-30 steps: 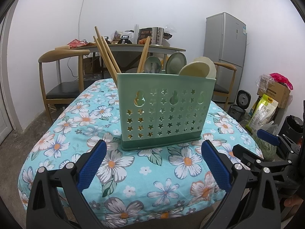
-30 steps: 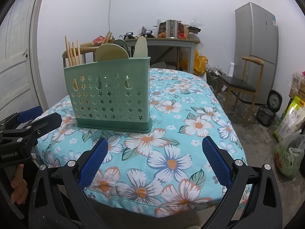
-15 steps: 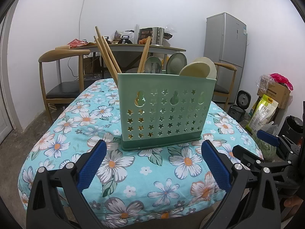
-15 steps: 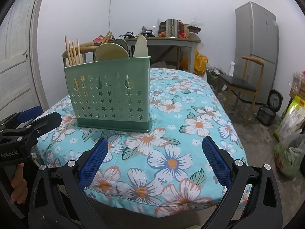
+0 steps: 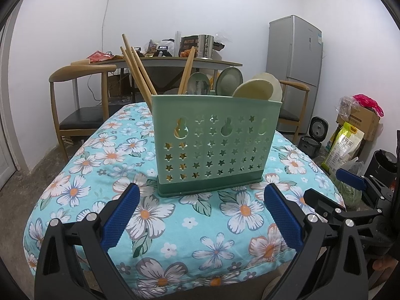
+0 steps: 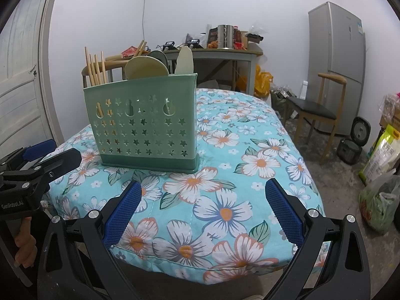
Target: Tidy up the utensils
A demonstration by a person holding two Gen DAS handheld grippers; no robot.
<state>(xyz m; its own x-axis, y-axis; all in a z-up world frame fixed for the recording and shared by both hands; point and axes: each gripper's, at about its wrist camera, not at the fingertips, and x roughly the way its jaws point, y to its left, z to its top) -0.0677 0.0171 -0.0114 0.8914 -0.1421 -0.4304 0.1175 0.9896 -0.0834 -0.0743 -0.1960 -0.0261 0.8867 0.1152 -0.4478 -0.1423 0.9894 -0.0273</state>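
A green utensil holder [image 5: 212, 140] with star cut-outs stands upright on the floral tablecloth [image 5: 150, 210]. Wooden chopsticks [image 5: 136, 70] lean out of its left compartment, and several spoons [image 5: 257, 91] stick up from the middle and right ones. My left gripper [image 5: 201, 217] hovers open in front of the holder, nothing between its blue pads. The right wrist view shows the same holder [image 6: 145, 122] with chopsticks [image 6: 94, 68] and spoons [image 6: 146, 67]. My right gripper [image 6: 203, 212] is open and holds nothing, over the near table edge. Each view catches the other gripper at its side.
Wooden chairs [image 5: 82, 100] [image 6: 317, 110] stand at both sides of the table. A cluttered desk [image 5: 172, 60] is behind, a grey fridge [image 5: 295, 72] at the back right. Rice cookers [image 6: 352, 140], bags and a box lie on the floor to the right.
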